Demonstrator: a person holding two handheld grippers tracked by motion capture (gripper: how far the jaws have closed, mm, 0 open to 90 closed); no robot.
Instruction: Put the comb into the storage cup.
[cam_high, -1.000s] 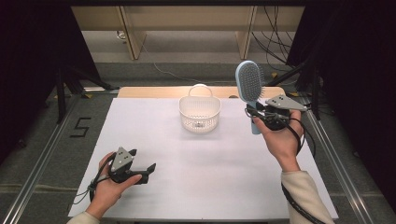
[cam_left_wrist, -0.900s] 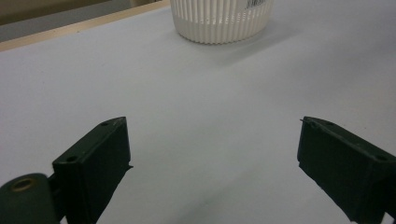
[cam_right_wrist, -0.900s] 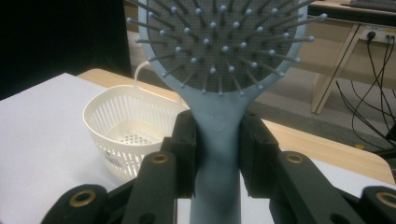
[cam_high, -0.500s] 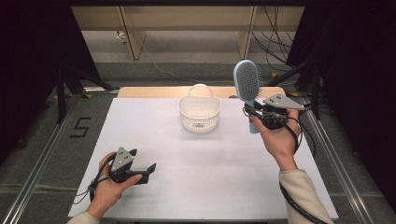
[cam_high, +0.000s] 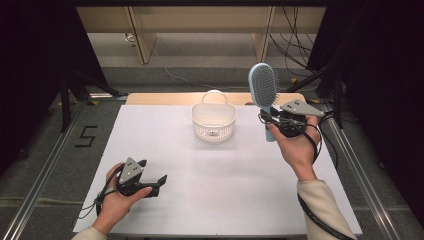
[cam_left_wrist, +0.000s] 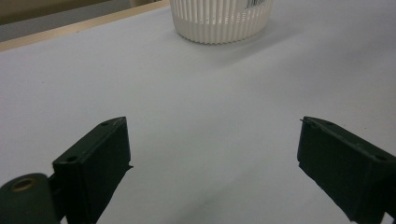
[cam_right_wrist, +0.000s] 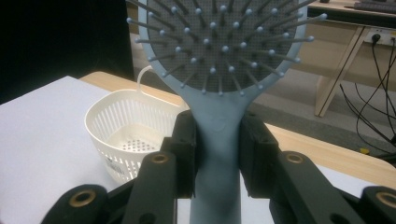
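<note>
Hairbrush (cam_high: 263, 86) unmoved; floor numeral (cam_high: 86, 136) "5"

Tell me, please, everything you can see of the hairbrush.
The hairbrush is pale blue and looks plastic, with an oval head, a grey pad of ball-tipped bristles and a straight handle. It stands upright above the table, head up, beside the white basket. The right gripper clamps its handle just below the head, jaws pressing on both sides.

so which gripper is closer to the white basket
Right. The right gripper, clamped on the blue hairbrush, is raised just right of the basket; the left gripper rests open at the table's near-left.
</note>
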